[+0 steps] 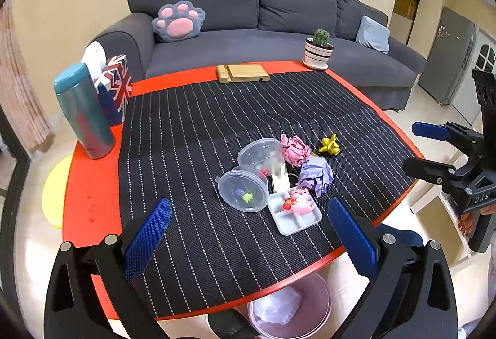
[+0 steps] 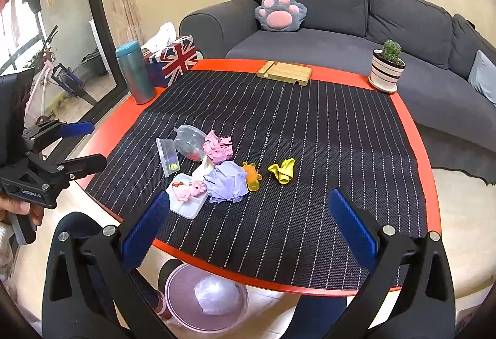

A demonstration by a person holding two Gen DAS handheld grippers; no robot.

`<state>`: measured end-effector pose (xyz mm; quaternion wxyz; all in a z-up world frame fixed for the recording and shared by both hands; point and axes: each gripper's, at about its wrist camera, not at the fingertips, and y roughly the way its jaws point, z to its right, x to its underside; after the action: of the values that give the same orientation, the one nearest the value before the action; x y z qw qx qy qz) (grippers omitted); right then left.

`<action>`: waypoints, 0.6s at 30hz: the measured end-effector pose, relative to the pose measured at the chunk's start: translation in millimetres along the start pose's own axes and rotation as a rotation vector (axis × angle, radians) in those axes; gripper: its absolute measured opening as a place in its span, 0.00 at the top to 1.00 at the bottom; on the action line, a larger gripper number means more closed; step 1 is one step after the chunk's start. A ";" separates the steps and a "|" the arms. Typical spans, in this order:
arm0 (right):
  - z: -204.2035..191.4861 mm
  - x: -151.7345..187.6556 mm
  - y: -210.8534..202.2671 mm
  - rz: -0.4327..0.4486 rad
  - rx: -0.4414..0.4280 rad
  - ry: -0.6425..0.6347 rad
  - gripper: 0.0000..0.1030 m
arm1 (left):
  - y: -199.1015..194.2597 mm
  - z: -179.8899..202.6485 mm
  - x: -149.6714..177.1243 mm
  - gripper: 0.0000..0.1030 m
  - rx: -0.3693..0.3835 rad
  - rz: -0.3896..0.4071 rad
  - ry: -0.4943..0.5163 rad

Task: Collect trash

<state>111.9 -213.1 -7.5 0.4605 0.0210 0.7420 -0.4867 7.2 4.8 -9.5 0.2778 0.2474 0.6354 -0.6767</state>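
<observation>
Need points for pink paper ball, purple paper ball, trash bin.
pink paper ball [image 2: 218,147], right wrist view, centre of the crumple.
purple paper ball [image 2: 225,181], right wrist view, middle of the wad.
trash bin [image 2: 173,312], right wrist view, pink rim, near left.

the right gripper hangs over the near edge of the red table, its blue fingers spread wide with nothing between them. on the striped mat lie a pink paper ball, a purple paper ball touching an orange toy, and a yellow balloon scrap just beside. below the table edge stands a pink bin. the left gripper is at far left, jaws parted
</observation>
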 end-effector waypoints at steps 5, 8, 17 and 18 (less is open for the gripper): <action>-2.0 0.7 0.6 -0.004 0.006 -0.011 0.03 | 1.6 0.0 0.3 0.06 0.005 -0.003 -0.001; -2.7 1.0 1.7 -0.009 0.004 -0.013 0.03 | 2.2 0.8 0.0 0.06 0.011 -0.004 -0.001; -3.1 -0.7 5.1 -0.018 -0.001 -0.016 0.03 | 6.8 -0.7 -2.2 0.06 0.022 -0.012 -0.006; -3.2 -0.8 5.6 -0.019 0.000 -0.016 0.03 | 7.7 -1.2 -2.2 0.06 0.023 -0.015 -0.008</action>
<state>112.9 -207.4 -10.6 0.4617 0.0102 0.7386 -0.4911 14.1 5.9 -13.6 0.2723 0.2431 0.6283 -0.6871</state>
